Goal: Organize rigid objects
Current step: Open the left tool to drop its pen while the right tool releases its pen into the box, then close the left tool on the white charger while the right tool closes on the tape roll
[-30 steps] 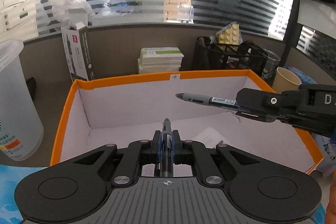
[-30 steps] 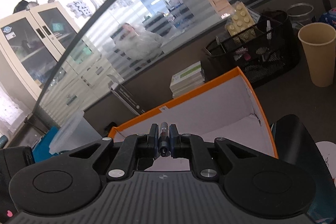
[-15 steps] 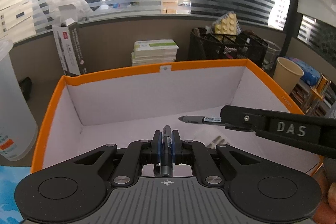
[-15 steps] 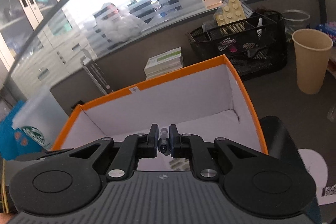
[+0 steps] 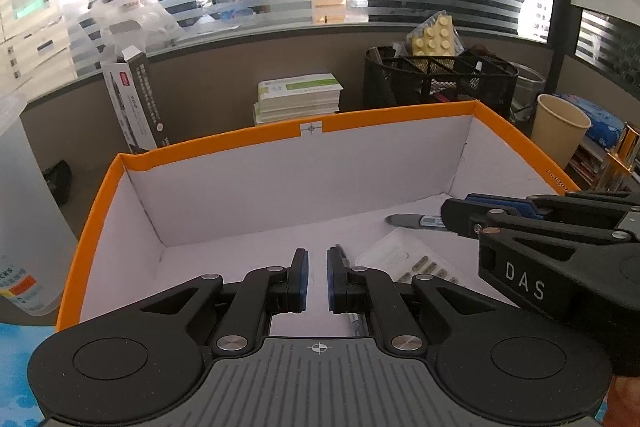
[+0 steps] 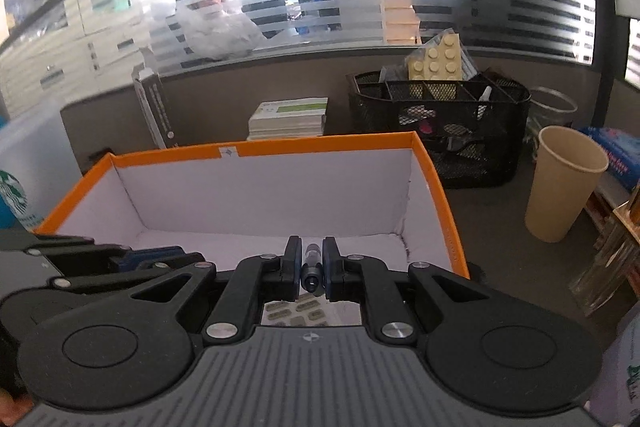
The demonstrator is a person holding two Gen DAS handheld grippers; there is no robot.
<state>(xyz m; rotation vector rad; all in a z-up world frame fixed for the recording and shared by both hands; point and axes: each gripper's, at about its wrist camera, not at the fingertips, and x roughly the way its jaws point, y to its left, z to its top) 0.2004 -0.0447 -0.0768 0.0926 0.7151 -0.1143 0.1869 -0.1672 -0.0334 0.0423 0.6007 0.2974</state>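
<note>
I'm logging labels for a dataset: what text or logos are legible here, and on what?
"DAS": side of the right gripper.
"CKS", cut off: plastic cup.
Starbucks logo, no readable words: the same cup, right wrist view.
Print on the tall carton, book stack and orange box rim: too small to read.

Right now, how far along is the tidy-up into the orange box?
Done: one pen lies on the floor of the box, next to a clear pack. The left gripper stands over it, jaws open and empty. In hand: the right gripper is shut on a second pen, held over the box. Left: drop that pen in.
</note>
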